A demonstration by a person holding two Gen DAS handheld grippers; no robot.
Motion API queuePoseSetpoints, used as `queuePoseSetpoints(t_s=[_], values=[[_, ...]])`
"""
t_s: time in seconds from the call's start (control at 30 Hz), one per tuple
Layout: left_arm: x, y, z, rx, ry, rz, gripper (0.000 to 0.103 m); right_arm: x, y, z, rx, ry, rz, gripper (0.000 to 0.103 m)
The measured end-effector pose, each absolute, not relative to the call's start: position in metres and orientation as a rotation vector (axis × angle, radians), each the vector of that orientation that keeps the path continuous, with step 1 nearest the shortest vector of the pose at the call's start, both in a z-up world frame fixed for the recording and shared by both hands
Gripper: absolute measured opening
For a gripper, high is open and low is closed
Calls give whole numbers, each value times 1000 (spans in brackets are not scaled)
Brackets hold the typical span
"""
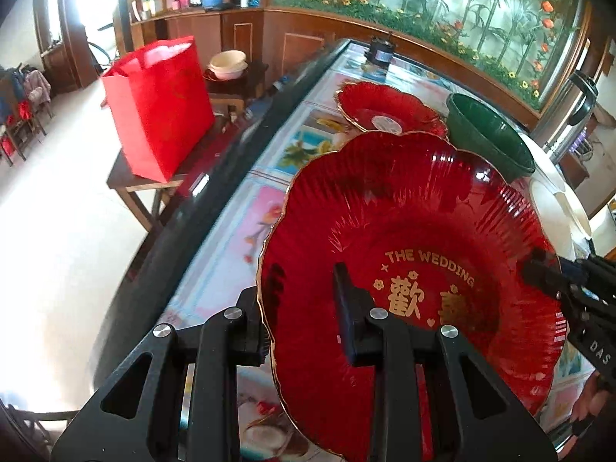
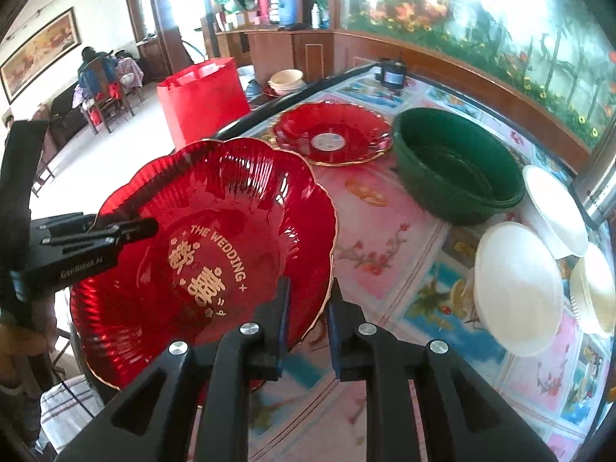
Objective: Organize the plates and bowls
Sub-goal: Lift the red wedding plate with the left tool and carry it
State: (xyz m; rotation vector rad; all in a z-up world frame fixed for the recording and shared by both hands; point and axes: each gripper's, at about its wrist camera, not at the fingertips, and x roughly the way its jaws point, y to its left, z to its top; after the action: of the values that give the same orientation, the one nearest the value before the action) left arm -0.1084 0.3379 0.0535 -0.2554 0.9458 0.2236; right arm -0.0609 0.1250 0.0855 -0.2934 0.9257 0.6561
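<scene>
A large red wedding plate with gold lettering is held tilted above the table. My left gripper is shut on its near rim. My right gripper is shut on the opposite rim of the plate; its fingers show at the right of the left wrist view. A second red plate lies flat on the table beyond, also in the left wrist view. A dark green bowl stands to its right. White bowls and plates lie at the right.
The table has a flowery glass top and a dark edge. A red gift bag stands on a low wooden stool left of the table. A steel kettle stands at the far right. A small dark jar sits at the table's far end.
</scene>
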Motion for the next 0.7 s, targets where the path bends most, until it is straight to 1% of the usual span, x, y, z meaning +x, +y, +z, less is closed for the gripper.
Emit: queuePoseSetpoints(t_s=[0.2,0.5,0.7], values=[[-122,345,51,-248,937,257,26,-79,134,77,-318,931,686,21],[-123,349,29,-243,954,287,26,-78,142,49,-341,989,688,22],[-123,350,24,-249,952,291,27,-76,144,40,-349,1012,692,23]])
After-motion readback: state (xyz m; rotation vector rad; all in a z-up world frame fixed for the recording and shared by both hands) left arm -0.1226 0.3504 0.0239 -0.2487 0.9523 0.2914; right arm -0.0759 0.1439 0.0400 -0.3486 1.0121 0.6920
